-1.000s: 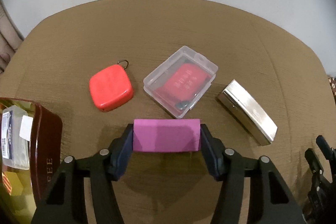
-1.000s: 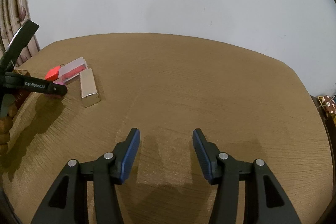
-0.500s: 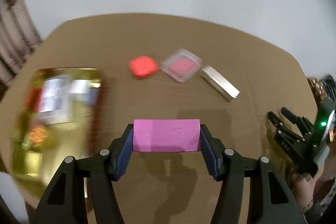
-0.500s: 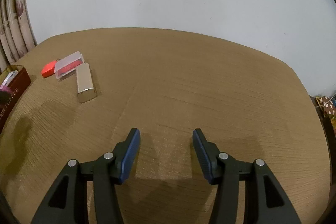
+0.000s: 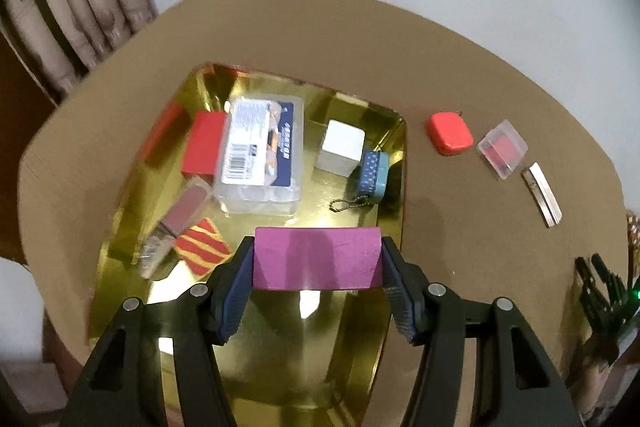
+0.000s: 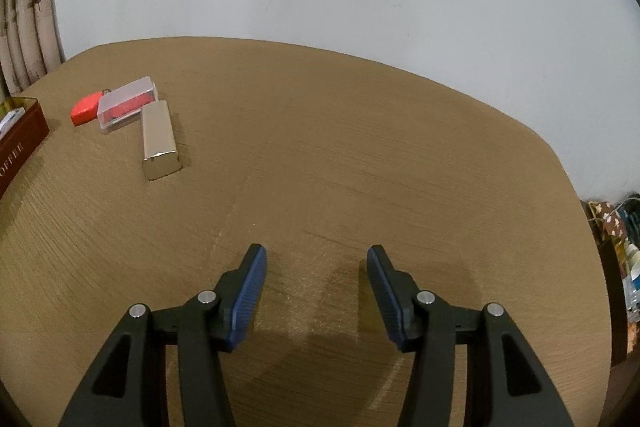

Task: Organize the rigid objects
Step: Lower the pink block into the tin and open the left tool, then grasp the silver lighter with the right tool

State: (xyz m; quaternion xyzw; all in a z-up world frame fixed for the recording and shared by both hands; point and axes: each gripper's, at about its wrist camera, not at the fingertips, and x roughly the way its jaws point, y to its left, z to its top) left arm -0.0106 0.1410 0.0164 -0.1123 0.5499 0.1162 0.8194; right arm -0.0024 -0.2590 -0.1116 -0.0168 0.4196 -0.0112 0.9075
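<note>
My left gripper (image 5: 318,259) is shut on a purple block (image 5: 316,259) and holds it above the near part of a gold-lined tin (image 5: 394,211). The tin holds a clear plastic box (image 5: 260,155), a red block (image 5: 204,143), a white cube (image 5: 342,147), a blue case (image 5: 374,173) and a striped piece (image 5: 202,251). On the table to the right lie a red case (image 5: 448,133), a clear case with a red insert (image 5: 502,149) and a silver bar (image 5: 542,195). My right gripper (image 6: 316,273) is open and empty over bare table.
In the right wrist view the silver bar (image 6: 158,141), the clear case (image 6: 126,105) and the red case (image 6: 86,111) lie at the far left, next to the tin's dark red wall (image 6: 20,143). A curtain (image 5: 76,11) hangs beyond the table's left edge.
My left gripper has lifted and swung left with the purple block, from beside the loose objects to above the tin. My right gripper has hardly moved.
</note>
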